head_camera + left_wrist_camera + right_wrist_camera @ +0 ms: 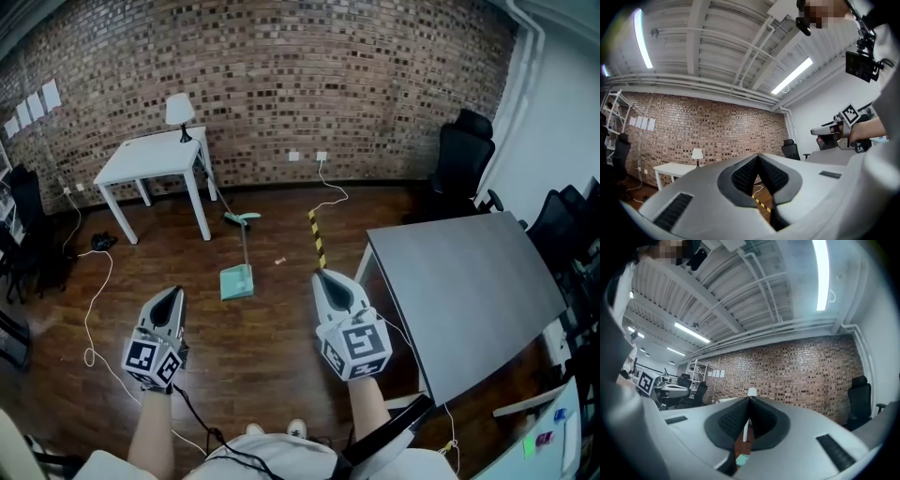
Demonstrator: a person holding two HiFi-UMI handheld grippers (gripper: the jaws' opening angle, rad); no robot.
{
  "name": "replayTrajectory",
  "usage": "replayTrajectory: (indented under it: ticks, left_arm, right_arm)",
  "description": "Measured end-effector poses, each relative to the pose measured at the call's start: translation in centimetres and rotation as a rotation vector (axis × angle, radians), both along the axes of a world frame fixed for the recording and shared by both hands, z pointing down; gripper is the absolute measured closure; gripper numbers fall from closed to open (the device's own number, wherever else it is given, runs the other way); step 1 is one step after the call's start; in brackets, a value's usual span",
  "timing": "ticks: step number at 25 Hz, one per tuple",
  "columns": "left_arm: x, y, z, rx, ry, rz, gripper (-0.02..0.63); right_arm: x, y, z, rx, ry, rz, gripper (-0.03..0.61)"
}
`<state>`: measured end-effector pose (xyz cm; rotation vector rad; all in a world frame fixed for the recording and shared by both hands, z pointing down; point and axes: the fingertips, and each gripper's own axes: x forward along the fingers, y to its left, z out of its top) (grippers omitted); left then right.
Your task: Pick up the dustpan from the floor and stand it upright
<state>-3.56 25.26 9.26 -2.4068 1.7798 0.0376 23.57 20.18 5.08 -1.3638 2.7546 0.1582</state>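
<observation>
A mint-green dustpan (237, 281) lies flat on the dark wood floor, its long handle (245, 239) running away toward the brick wall. My left gripper (172, 296) hangs short of it and to its left, jaws shut and empty. My right gripper (324, 277) is level with the pan and to its right, also shut with nothing held. In the left gripper view the shut jaws (758, 157) point at the wall. The right gripper view shows shut jaws (749, 400) and a sliver of the dustpan (742, 459) through the gap below them.
A white table (155, 155) with a lamp (179, 112) stands at the back left. At the right is a grey table (469, 291), close to my right gripper, with black chairs (464, 159) beyond. A white cable (98, 300) trails over the floor on the left. A yellow-black strip (317, 239) lies near the pan.
</observation>
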Motion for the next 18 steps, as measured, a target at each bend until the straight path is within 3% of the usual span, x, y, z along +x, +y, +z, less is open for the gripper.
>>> replayTrajectory:
  ticks: [18]
  left_arm:
    - [0.4,0.3,-0.4,0.007,-0.003,0.045,0.604]
  right_arm:
    - [-1.9,0.7,0.5,-0.021,0.014,0.013,0.598]
